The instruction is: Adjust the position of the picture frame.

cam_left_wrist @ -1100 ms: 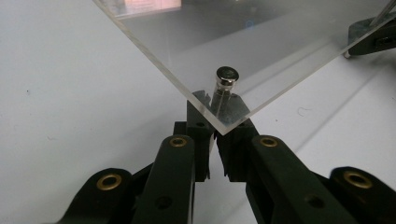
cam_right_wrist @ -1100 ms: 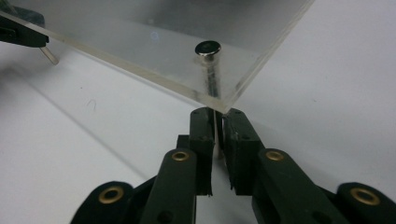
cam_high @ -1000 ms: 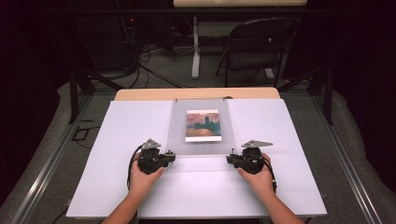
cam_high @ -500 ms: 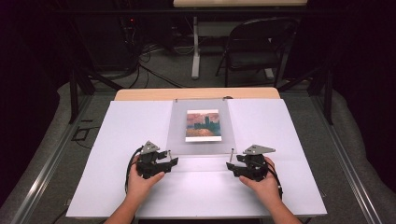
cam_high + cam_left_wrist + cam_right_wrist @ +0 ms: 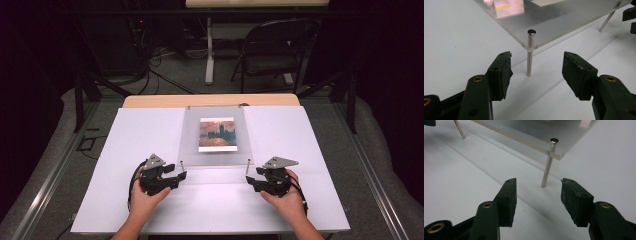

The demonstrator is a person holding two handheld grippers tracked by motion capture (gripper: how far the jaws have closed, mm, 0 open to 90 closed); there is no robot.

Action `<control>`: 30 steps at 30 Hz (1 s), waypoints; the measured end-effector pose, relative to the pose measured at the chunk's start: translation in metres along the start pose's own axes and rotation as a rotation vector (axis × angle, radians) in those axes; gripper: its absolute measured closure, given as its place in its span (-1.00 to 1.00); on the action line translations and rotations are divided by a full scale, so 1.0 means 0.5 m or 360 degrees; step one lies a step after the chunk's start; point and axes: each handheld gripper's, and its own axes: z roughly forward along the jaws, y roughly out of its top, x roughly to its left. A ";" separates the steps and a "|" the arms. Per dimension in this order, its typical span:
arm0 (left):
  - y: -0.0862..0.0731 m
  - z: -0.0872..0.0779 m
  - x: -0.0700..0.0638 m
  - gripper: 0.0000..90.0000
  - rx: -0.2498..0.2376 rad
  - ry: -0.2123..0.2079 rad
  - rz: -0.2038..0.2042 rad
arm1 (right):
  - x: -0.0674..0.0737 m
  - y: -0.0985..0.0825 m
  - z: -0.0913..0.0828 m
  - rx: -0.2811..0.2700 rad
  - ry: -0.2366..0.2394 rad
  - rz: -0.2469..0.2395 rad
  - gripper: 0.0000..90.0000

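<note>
A clear acrylic panel [image 5: 215, 137] carrying a small picture [image 5: 216, 134] stood on metal pins at the white surface's [image 5: 300, 135] twelve o'clock. The left tool [image 5: 172, 178] and right tool [image 5: 251, 181], both released, faced its near corner pins (likely the approach step); next, each probably needs closing on its pin [image 5: 530, 53].

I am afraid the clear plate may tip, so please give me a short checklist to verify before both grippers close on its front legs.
1. Left gripper open: ok.
2. Right gripper open: ok.
3. Left front leg between the left jaws: not ok, it stands beyond the tips.
4. Right front leg between the right jaws: not ok, also beyond the tips.
5. Clear plate resting on its legs: ok.
6. Picture fixed to the plate: cannot tell.
</note>
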 end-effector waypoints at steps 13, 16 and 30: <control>0.002 -0.026 0.013 -0.15 0.0038 0.0076 -0.0060 | -0.001 -0.001 -0.018 0.0003 0.0008 0.0046 0.05; 0.004 -0.034 0.011 -0.18 0.0005 0.0092 -0.0044 | -0.001 0.001 -0.027 0.0031 0.0002 0.0013 0.02; 0.035 -0.060 0.025 -0.08 -0.0008 0.0063 0.0009 | -0.037 0.022 -0.059 0.0003 -0.0037 0.0049 0.16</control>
